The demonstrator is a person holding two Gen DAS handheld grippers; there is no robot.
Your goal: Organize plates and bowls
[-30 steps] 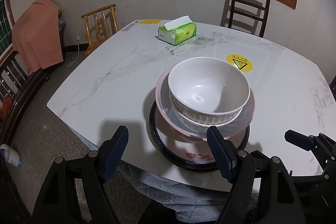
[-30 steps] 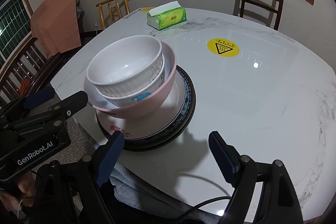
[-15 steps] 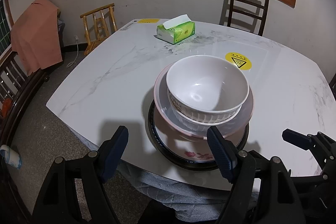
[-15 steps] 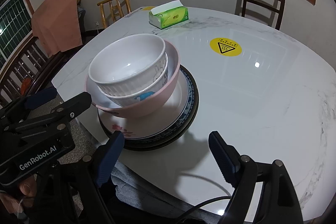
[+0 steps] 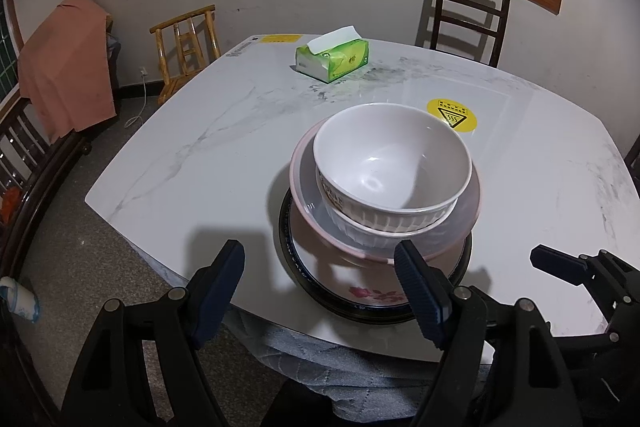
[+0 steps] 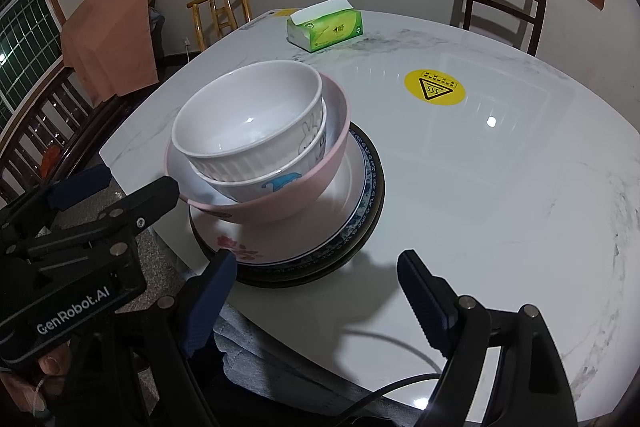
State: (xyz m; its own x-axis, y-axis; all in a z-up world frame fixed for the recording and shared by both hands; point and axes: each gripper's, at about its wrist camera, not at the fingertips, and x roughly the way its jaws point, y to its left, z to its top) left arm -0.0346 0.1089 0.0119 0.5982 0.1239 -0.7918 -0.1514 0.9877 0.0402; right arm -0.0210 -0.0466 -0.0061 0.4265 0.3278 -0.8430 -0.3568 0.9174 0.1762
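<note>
Hardly anything is shifting since the earlier frames: the stack is sitting a touch further up and to the right in the right wrist view, and both grippers are hovering where they were. Largest first, the marble table (image 5: 208,163) is carrying everything, with a yellow warning sticker (image 6: 435,87) lying on its far side and a green tissue box (image 5: 333,59) sitting near the back edge. At the near edge a dark-rimmed plate (image 6: 362,227) is lying under a flowered plate (image 5: 368,293), and a pink bowl (image 6: 280,205) is resting on them. Inside it a white bowl with a rabbit drawing (image 6: 308,143) is nesting, and a ribbed white bowl (image 5: 390,163) is sitting on top. The left gripper (image 5: 320,269) is hanging wide apart, gripping nothing, just short of the stack. The right gripper (image 6: 316,277) is likewise spread wide and empty, beside the plates.
</note>
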